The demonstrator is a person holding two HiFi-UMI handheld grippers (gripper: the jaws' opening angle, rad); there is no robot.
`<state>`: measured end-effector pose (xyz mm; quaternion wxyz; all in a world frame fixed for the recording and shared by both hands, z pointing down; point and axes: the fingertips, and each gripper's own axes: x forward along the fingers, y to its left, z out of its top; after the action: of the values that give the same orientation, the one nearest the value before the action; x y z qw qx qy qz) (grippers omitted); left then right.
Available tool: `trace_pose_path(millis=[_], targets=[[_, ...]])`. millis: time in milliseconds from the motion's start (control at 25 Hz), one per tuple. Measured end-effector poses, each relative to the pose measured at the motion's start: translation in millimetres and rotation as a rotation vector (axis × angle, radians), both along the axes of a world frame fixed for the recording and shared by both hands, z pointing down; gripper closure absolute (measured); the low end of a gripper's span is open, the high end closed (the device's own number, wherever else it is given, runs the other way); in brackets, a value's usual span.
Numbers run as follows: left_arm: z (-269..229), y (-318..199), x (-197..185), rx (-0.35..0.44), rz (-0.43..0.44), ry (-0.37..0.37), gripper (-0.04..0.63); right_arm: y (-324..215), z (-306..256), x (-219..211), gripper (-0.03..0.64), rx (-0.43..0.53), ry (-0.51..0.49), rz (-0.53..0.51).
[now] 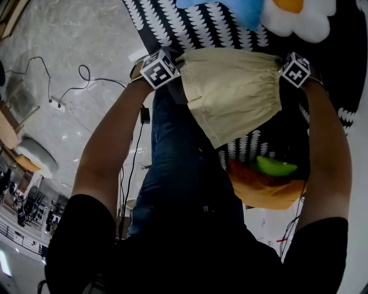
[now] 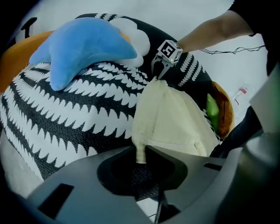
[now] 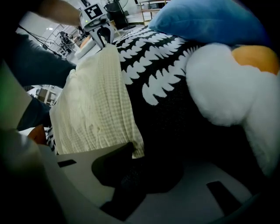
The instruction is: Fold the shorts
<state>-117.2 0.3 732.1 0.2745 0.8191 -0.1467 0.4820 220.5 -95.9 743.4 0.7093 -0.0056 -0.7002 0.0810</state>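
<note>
The cream shorts [image 1: 236, 92] lie spread on a black-and-white patterned cover [image 1: 172, 23]. My left gripper [image 1: 172, 72] is at their left corner and my right gripper [image 1: 286, 74] at their right corner. In the left gripper view a strip of the shorts' [image 2: 170, 118] corner runs down between the jaws, which are shut on it [image 2: 141, 153]; the right gripper [image 2: 157, 72] shows at the far corner. In the right gripper view the shorts' [image 3: 96, 109] near corner is tucked in at the jaws [image 3: 135, 157], and the left gripper [image 3: 103, 39] holds the far end.
A blue cushion [image 1: 241, 8] and a white plush with an orange centre [image 1: 299, 17] lie beyond the shorts. An orange cushion with a green piece [image 1: 270, 184] sits near my right side. Cables [image 1: 80, 80] and a power strip [image 1: 56, 104] lie on the floor to the left.
</note>
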Motion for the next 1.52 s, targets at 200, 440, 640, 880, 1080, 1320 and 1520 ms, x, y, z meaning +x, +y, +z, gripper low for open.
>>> trace_pose_path(millis=[200,440,640,880,1080,1320,1520], targets=[[2,7,-1,0.008,0.033,-0.011,0.541,2,0,-2,0.577,0.010,0.027,-0.035],[-24,13,-5,0.038,0.035,-0.008,0.549,-2,-22,-3,0.580,0.068,-0.014,-0.029],[-56,33,1,0.084,0.079,-0.013,0.549,3,-38,-3,0.580,0.132,-0.039,-0.048],[-86,68,30,0.127,0.146,-0.008,0.549,4,-57,8,0.580,0.203,-0.073,-0.036],[-121,93,72,0.120,0.239,0.005,0.549,-1,-94,34,0.580,0.231,-0.085,-0.042],[-103,160,97,0.056,0.353,0.016,0.549,40,-70,37,0.580,0.267,-0.073,-0.069],[-106,211,141,0.021,0.475,0.025,0.548,66,-61,57,0.578,0.309,-0.067,-0.086]])
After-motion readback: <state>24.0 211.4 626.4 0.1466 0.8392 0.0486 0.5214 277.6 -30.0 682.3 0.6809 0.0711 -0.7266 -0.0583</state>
